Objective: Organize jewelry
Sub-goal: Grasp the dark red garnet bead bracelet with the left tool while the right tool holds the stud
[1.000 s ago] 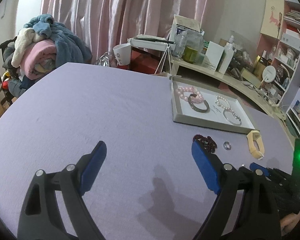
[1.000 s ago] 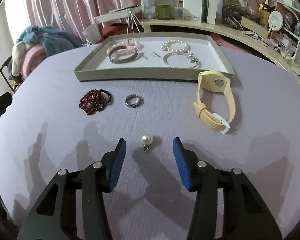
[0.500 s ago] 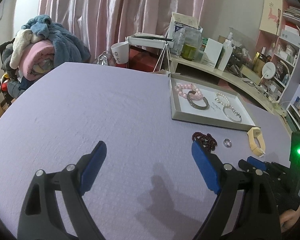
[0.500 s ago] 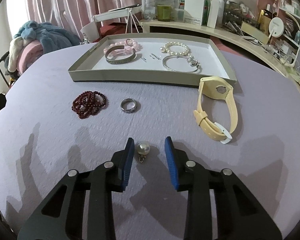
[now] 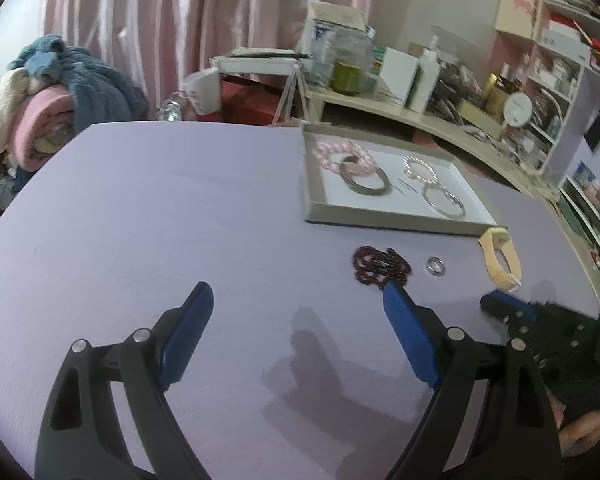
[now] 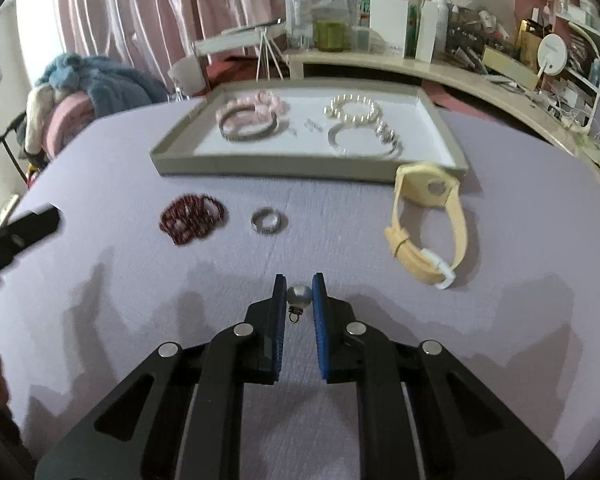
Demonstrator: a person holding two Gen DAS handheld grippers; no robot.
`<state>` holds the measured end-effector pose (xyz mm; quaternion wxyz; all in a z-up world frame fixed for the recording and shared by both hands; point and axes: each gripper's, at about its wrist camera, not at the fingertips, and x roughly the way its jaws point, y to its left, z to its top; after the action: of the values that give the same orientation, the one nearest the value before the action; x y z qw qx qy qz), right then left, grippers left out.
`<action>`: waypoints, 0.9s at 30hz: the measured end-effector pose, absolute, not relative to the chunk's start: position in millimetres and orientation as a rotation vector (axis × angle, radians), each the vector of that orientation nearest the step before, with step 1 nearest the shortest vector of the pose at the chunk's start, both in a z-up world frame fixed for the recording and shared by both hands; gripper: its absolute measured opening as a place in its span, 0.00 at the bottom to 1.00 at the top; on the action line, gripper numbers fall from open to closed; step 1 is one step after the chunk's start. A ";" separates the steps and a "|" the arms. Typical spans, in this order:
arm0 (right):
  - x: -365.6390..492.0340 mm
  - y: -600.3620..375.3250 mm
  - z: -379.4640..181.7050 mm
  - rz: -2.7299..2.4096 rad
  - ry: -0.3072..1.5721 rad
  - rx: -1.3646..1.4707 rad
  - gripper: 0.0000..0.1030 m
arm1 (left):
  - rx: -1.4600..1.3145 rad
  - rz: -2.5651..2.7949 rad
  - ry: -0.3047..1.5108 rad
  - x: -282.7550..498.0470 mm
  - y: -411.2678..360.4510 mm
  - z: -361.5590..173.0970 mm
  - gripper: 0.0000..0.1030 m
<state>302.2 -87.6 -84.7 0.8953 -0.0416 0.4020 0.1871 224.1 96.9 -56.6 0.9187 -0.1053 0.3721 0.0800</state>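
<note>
A grey pearl pendant lies on the purple table, between the blue pads of my right gripper. The jaws are closing and the pads touch its sides. Beyond it lie a dark red bead bracelet, a silver ring and a cream watch strap. The grey tray behind them holds a pink bead bracelet, a pearl bracelet and metal bangles. My left gripper hangs open and empty over bare table, its right pad just short of the red bracelet.
The left gripper's finger shows at the left edge of the right wrist view. A pile of clothes sits beyond the table's far left. A cluttered shelf runs behind the tray.
The right jaws have drawn in from wide apart until the pads meet the pearl pendant. The left gripper has moved closer to the tray and the red bracelet, still open.
</note>
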 end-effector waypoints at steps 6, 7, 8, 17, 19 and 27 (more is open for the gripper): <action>306.5 -101.1 -57.5 0.374 0.771 -0.001 0.13 | -0.173 0.100 0.795 247.0 80.5 -63.7 0.85; 308.1 -103.5 -53.3 0.372 0.762 0.014 0.13 | -0.167 0.094 0.797 249.8 78.6 -64.2 0.85; 309.3 -104.8 -50.5 0.370 0.756 0.022 0.13 | -0.161 0.085 0.803 255.5 75.9 -65.8 0.85; 319.7 -113.4 -39.4 0.354 0.734 0.064 0.13 | -0.107 0.003 0.852 295.3 53.4 -80.2 0.85; 321.2 -114.8 -40.2 0.351 0.738 0.068 0.13 | -0.105 0.000 0.867 302.7 53.0 -83.9 0.83; 326.2 -116.5 -44.0 0.346 0.756 0.078 0.13 | -0.113 0.000 0.916 320.3 51.1 -99.0 0.75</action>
<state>326.2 -116.5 -44.0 0.9140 0.0378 0.3673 0.1681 320.3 51.1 -99.0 0.8954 -0.0544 0.4420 -0.0002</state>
